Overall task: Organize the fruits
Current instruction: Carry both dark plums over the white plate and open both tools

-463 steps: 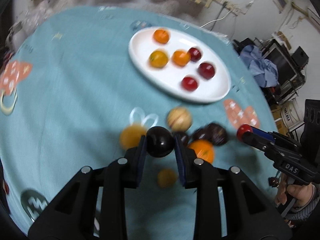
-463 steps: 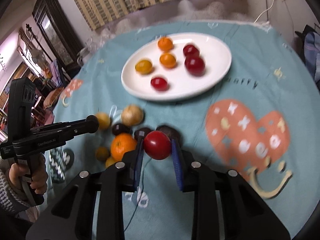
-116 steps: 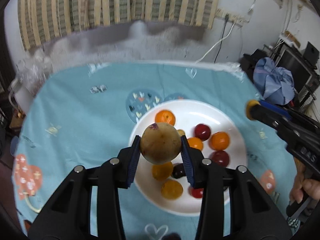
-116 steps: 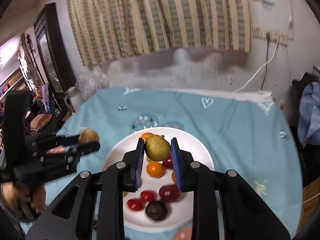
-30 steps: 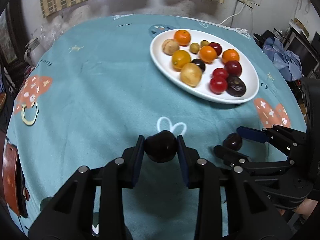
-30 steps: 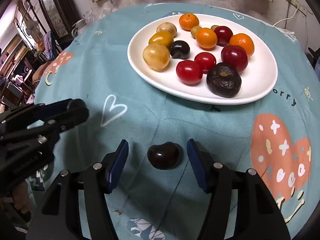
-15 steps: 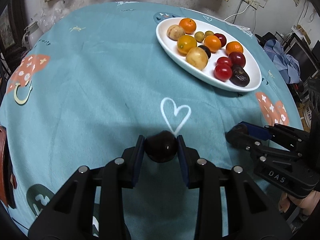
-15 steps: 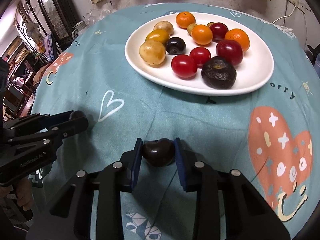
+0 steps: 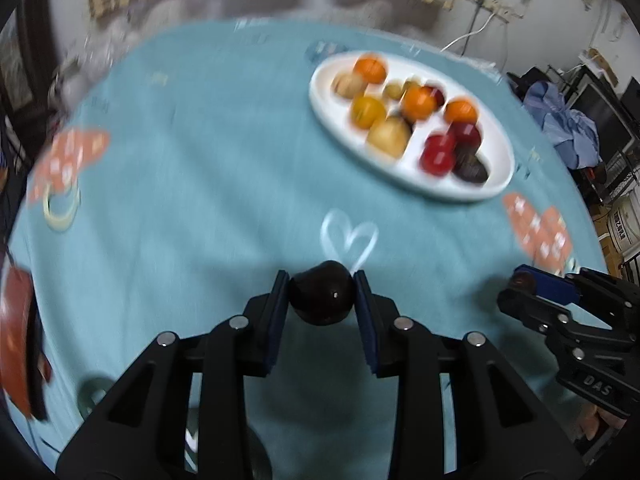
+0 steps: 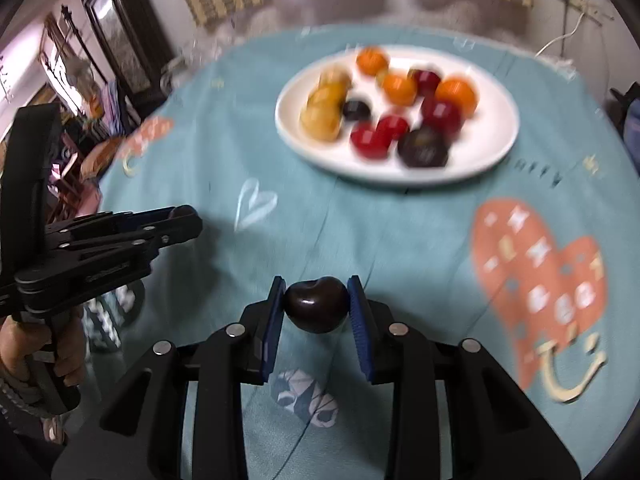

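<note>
My left gripper is shut on a dark plum and holds it above the teal tablecloth, short of the white oval plate. My right gripper is shut on another dark plum, also lifted above the cloth. The plate shows in the right wrist view too, holding several oranges, yellow fruits, red fruits and dark plums. Each gripper shows in the other's view: the right one at the right, the left one at the left.
The round table has a teal cloth with a white heart outline and an orange heart print. A striped curtain and a white cable are behind. Clutter stands off the right edge, dark furniture off the left.
Both grippers have lifted with their plums and tilted up toward the plate. One second ago the right gripper was open around its plum on the cloth; it has since shut on it.
</note>
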`<state>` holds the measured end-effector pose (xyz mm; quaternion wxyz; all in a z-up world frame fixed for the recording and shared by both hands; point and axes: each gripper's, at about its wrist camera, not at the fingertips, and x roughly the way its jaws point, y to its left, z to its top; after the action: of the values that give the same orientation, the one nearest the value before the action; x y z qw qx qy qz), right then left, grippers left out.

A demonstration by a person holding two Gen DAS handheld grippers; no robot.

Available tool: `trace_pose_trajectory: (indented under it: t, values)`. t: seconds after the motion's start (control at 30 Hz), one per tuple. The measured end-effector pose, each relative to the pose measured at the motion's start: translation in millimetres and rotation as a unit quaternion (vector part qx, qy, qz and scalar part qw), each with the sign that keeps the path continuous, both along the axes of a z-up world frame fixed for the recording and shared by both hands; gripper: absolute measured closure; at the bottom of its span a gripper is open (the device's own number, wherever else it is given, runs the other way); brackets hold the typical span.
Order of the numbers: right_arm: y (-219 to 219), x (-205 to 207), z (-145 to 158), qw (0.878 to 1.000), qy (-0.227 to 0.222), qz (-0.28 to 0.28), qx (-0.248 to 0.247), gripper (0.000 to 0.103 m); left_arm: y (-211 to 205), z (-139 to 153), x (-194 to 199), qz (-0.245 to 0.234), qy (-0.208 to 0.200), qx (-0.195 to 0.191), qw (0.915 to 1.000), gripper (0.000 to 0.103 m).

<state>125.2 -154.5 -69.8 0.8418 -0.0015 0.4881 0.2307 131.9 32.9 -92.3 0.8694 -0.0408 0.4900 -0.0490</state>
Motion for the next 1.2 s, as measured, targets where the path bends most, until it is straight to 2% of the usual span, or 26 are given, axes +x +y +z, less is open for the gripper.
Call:
trace_pose_trajectory:
  t: [0.2, 0.3, 0.47, 0.57, 0.77, 1.2]
  values:
    - [-35, 29, 80, 0.994, -0.092, -0.043, 0.027, 0.07, -26, 55, 43, -0.02, -0.061, 0.004, 0.9979, 0.07]
    - [-50, 40, 111, 0.99, -0.126, -0.057, 0.035, 0.07, -38, 85, 63, -0.033, -0.093, 0.006, 0.9951, 0.07]
    - [-70, 54, 148, 0.982, -0.168, -0.073, 0.044, 0.07, -56, 114, 83, -0.049, -0.121, 0.009, 0.9913, 0.07]
    - [-73, 62, 154, 0.981, -0.175, -0.076, 0.044, 0.07, -63, 122, 93, -0.055, -0.128, 0.01, 0.9902, 0.07]
    - [-74, 70, 152, 0.981, -0.173, -0.075, 0.048, 0.07, -71, 118, 105, -0.061, -0.127, 0.014, 0.9899, 0.07]
    - [-61, 98, 108, 0.987, -0.13, -0.074, 0.052, 0.07, -60, 79, 117, -0.05, -0.088, 0.016, 0.9947, 0.07]
